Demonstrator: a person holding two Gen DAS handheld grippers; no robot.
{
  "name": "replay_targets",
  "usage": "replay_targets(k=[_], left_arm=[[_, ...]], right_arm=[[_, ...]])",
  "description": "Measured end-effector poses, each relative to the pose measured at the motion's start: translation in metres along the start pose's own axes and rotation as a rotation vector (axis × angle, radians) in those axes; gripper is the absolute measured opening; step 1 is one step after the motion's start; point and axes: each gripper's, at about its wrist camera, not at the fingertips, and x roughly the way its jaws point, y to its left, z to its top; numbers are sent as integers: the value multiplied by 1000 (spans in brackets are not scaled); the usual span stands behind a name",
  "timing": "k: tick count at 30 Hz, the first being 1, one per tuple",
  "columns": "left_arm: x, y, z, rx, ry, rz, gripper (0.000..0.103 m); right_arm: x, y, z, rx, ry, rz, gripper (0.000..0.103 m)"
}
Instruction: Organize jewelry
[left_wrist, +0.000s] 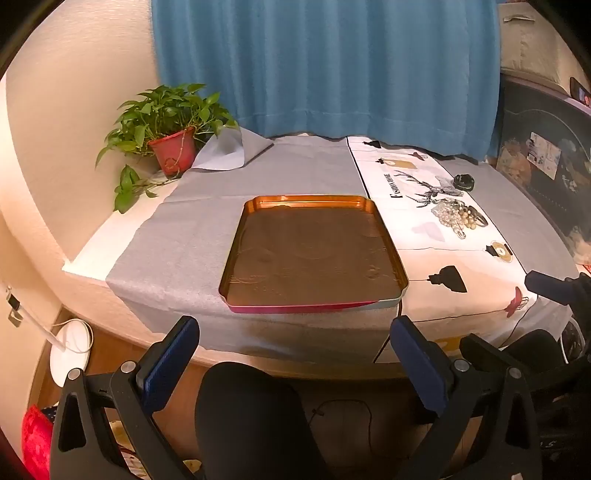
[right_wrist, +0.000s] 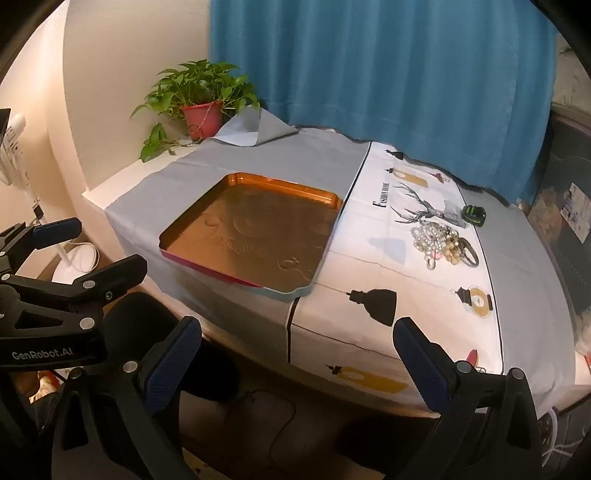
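A heap of jewelry (left_wrist: 456, 217), pearl and bead strands with a dark bangle, lies on the white printed cloth (left_wrist: 443, 254) at the right; it also shows in the right wrist view (right_wrist: 441, 242). A copper-coloured metal tray (left_wrist: 312, 254) sits empty on the grey cloth; in the right wrist view (right_wrist: 255, 232) it lies left of the heap. My left gripper (left_wrist: 295, 347) is open and empty in front of the table's near edge. My right gripper (right_wrist: 297, 354) is open and empty, also short of the table edge. The left gripper shows at the left in the right wrist view (right_wrist: 55, 258).
A small black round object (left_wrist: 464, 181) lies behind the jewelry. A potted plant (left_wrist: 166, 129) stands at the back left corner. A blue curtain (left_wrist: 325, 66) hangs behind the table. A white fan base (left_wrist: 70, 350) stands on the floor at the left.
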Motion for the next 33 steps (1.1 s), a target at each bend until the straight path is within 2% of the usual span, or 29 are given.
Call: replay_targets(k=[33], left_arm=[[0,4,0,-3,3,-5,103]], right_arm=[[2,1,-6,-1,6,-2,103]])
